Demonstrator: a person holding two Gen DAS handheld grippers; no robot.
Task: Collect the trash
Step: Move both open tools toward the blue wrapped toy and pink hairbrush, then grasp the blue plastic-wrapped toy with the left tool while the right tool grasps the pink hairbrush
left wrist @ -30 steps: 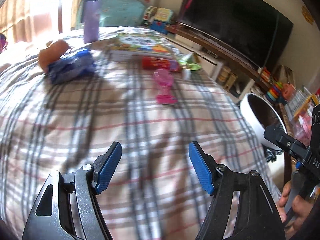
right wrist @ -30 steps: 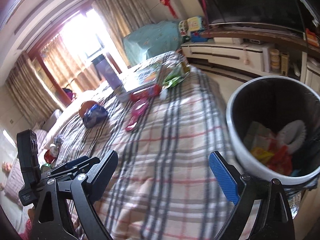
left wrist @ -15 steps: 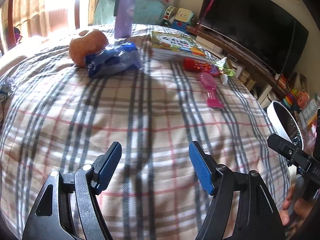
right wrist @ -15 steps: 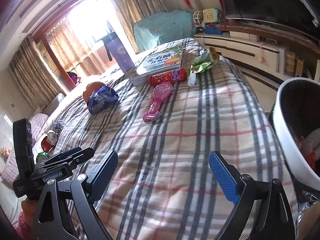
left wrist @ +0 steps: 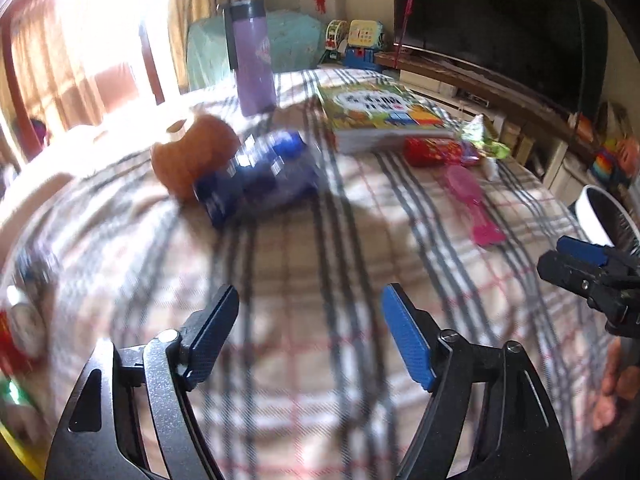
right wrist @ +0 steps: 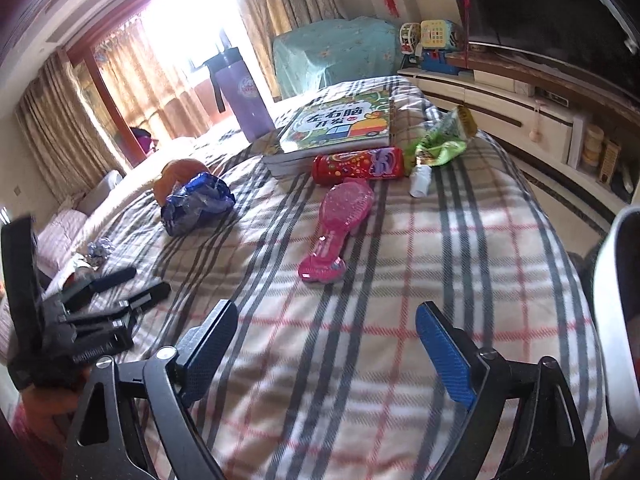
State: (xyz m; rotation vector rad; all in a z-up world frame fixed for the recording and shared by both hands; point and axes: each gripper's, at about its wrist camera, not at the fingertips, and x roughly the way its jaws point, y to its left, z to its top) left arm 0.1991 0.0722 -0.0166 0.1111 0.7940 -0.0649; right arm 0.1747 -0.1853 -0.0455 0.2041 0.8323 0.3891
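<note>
Ahead, well beyond the empty, widening left gripper, lay the blue wrapper; right gripper empty, jaws narrowing, green wrapper far ahead

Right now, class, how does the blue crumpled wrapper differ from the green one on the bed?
The blue wrapper is the larger and lies against an orange toy; the green wrapper lies beside the picture book and the red tube, nearer the bin. Both are crumpled and lie on the plaid blanket, ungripped.

"左右脑开发" on book (cover)
</note>
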